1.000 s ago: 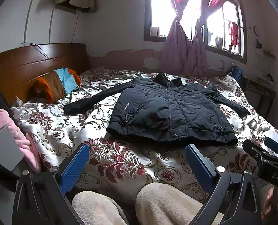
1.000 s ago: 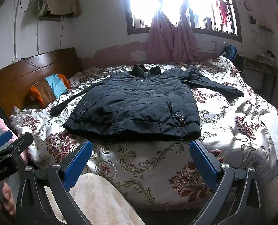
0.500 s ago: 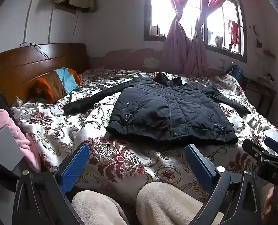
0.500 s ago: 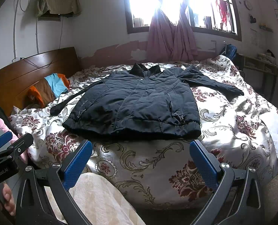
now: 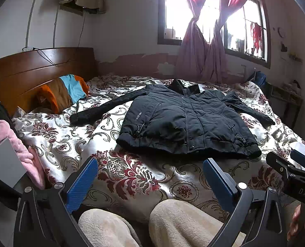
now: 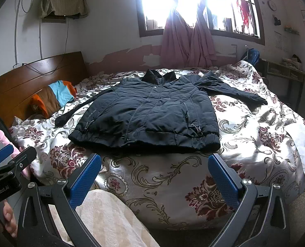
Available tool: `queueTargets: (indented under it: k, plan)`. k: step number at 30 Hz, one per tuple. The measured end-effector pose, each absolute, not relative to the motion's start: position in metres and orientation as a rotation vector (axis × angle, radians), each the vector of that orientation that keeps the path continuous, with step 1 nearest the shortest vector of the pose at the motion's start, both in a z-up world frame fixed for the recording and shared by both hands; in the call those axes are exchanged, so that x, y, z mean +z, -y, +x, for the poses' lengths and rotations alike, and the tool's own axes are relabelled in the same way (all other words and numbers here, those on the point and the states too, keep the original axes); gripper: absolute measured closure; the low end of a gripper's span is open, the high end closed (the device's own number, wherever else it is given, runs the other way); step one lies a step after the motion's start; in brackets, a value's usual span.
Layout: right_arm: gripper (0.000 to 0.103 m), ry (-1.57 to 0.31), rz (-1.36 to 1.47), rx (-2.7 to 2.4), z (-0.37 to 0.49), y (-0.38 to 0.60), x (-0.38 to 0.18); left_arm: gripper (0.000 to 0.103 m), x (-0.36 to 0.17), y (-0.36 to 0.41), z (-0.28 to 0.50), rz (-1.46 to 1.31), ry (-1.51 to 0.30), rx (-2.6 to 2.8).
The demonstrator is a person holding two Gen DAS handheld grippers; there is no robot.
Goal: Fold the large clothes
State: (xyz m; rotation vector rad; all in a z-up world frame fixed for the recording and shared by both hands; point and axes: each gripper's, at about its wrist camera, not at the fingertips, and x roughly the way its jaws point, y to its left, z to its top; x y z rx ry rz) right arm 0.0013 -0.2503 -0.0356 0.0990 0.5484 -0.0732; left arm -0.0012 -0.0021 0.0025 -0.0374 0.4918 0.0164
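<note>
Dark navy padded zip-front jacket (image 5: 185, 121) lies flat, front up, on the floral satin bedspread (image 5: 131, 170), roughly centre of the bed. Collar points to 12 o'clock toward the window, hem sits at 6 o'clock, nearest us. Both sleeves are spread out: one runs to about 9–10 o'clock toward the headboard, the other to 2–3 o'clock. Nothing is folded yet, as we read it.

Left gripper (image 5: 150, 181) hangs low at 6 o'clock off the bed edge, blue-padded fingers spread wide, nothing between them. Right gripper (image 6: 154, 175) is the same: wide apart, empty, just short of the hem. Neither touches the cloth. Cream fleece-covered knees (image 5: 173, 222) press against the bed side below the grippers.

For the step in hand we judge a sleeve fold comes first. Take each cuff with the gripper on its own side so the arms don't cross. Pinch the cuff deep, since the padding is thick and slippery-looking and a shallow bite may slip. Lay each sleeve across the chest, keeping the shoulder seam straight. The satin could slide under the jacket, so lift rather than drag.

Beyond the jacket, an orange, brown and blue striped pillow (image 5: 64, 94) sits at 10 o'clock against the headboard, and pink fluffy fabric (image 5: 12, 142) at 9 o'clock. Both are well apart from the jacket.
</note>
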Motion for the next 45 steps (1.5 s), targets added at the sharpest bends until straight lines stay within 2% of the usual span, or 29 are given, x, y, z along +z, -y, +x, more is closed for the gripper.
queueTargets:
  k: [17,33,45]
  plan:
    - [0.001,-0.565,0.116,-0.093,0.007,0.257,-0.042,0.0,-0.002,0.004,-0.001,-0.031,-0.515,0.029]
    - [0.001,-0.665,0.224,-0.248,0.036,0.323,-0.065,0.0,-0.021,0.015,0.056,0.051,-0.622,0.087]
    - [0.001,-0.724,0.271,-0.359,0.07,0.382,-0.106,0.0,-0.037,0.064,0.119,0.171,-0.714,0.07]
